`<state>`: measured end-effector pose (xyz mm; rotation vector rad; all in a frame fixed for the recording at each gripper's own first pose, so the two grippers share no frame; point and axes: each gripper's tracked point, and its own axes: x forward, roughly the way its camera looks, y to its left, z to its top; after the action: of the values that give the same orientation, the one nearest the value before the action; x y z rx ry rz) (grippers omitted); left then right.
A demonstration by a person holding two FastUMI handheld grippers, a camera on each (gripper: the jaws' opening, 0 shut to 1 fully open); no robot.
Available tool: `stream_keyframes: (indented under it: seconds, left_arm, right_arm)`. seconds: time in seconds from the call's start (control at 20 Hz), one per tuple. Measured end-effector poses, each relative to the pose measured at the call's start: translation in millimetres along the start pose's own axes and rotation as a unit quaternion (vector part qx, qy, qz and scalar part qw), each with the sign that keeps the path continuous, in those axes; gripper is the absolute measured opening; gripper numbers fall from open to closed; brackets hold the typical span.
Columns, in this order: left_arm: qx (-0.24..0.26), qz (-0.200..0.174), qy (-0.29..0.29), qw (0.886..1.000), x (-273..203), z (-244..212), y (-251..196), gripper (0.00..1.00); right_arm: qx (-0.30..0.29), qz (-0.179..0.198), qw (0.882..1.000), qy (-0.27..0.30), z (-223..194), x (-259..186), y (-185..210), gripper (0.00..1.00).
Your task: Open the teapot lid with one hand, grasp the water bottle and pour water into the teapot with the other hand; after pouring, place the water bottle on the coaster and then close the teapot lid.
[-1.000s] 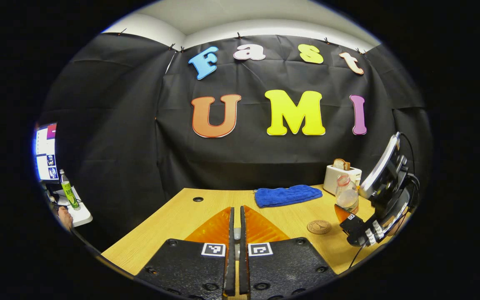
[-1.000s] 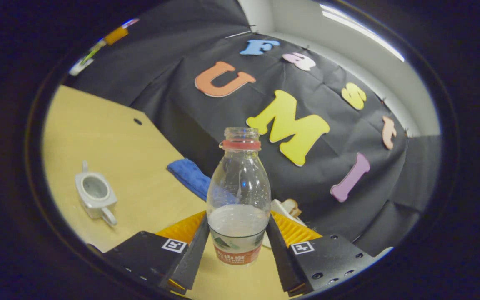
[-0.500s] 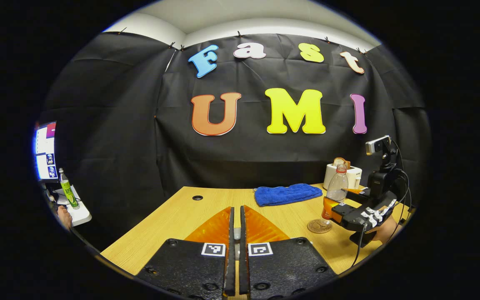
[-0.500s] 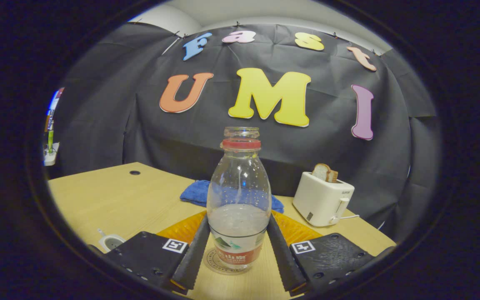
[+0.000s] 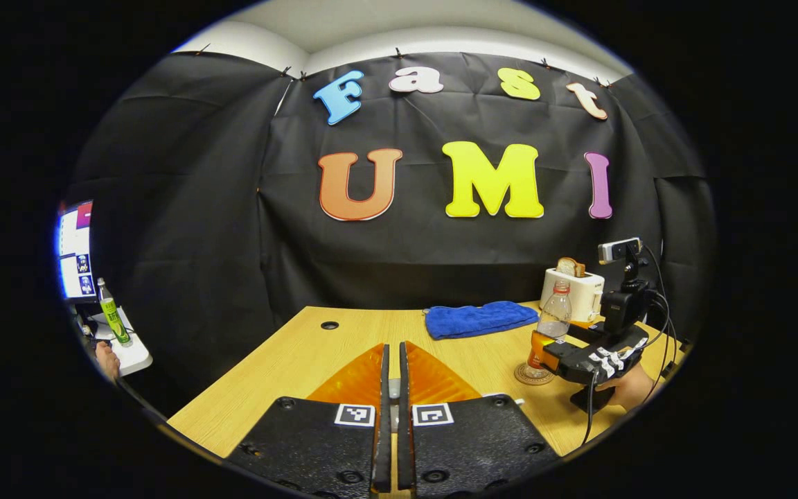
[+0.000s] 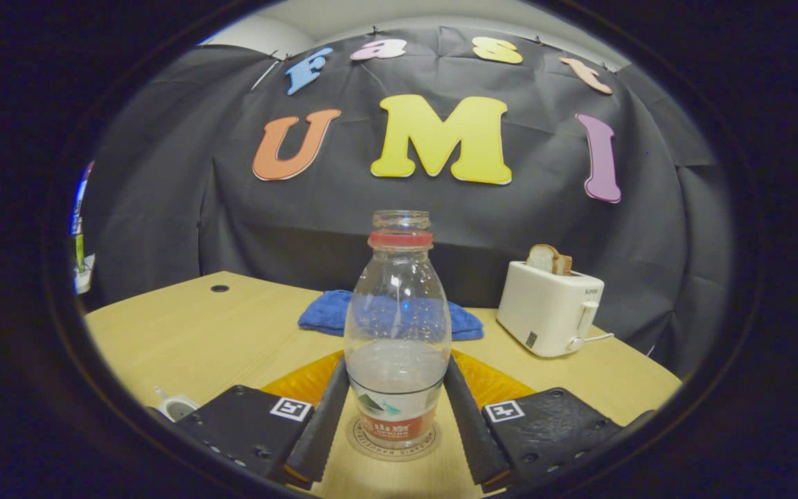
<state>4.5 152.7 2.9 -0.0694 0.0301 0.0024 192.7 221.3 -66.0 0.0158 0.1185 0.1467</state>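
Right gripper (image 6: 397, 416): your two fingers press on the lower sides of the water bottle (image 6: 397, 333), which stands upright with its base on the coaster (image 6: 392, 441).
Left gripper (image 5: 390, 395): fingers nearly together, with something pale between them that I cannot make out; I take it for the teapot lid, but that is a guess.
Bottle: uncapped, partly filled, its base well inside the coaster's ring in the right gripper view.
Coaster: toward the right edge of the table (image 5: 302, 353), nearer the front than the blue cloth (image 5: 480, 319) and the toaster (image 5: 573, 291).
Teapot: only a pale rim (image 6: 176, 406) shows at the front left of the table in the right gripper view, lid off.
Step in hand: setting the bottle down, as I judge it.
How to do it well: check that the base sits flat before you let go; spread the fingers evenly so neither side nudges the bottle; then draw straight back, level, without lifting into the shoulder.
Risk: an open bottle with water in it will spill if tipped.
After: the lid goes back on the teapot.
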Motion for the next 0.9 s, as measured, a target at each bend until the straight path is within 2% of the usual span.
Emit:
stream_keyframes:
  seconds: [0.15, 0.35, 0.4, 0.45, 0.5, 0.6, 0.75, 0.85, 0.9]
  left_arm:
    - [0.001, -0.001, 0.001, 1.0, 1, -1, -1, 0.06]
    - [0.007, -0.001, 0.003, 1.0, 0, -1, -2, 0.06]
    - [0.007, -0.002, 0.002, 1.0, 0, -1, -3, 0.06]
    - [0.007, -0.002, 0.002, 1.0, 1, -1, -4, 0.06]
    - [0.006, -0.003, 0.002, 1.0, 0, -2, -5, 0.06]
    - [0.005, -0.004, 0.004, 1.0, 1, -2, -5, 0.06]
    - [0.003, -0.004, 0.005, 1.0, 3, -4, -5, 0.06]
    - [0.002, -0.02, 0.001, 1.0, 5, -3, -14, 0.06]
    - [0.001, -0.033, 0.001, 0.999, 5, -3, -21, 0.06]
  right_arm:
    - [0.001, -0.002, 1.0, -0.002, -1, -1, -1, 0.76]
    - [0.002, -0.005, 1.0, 0.003, -5, 1, -2, 0.82]
    - [0.006, -0.002, 1.0, 0.006, -7, 1, -2, 0.8]
    - [0.01, 0.0, 1.0, 0.007, -7, 1, -2, 0.87]
    - [0.013, 0.0, 1.0, 0.005, -6, 0, -3, 0.84]
    - [0.016, 0.001, 1.0, 0.001, -4, -2, -4, 0.86]
    - [0.014, 0.001, 1.0, -0.007, 2, -6, -6, 0.96]
    - [0.014, 0.001, 0.999, -0.029, 14, -14, -10, 0.94]
    - [0.014, -0.003, 0.999, -0.045, 22, -20, -15, 0.97]
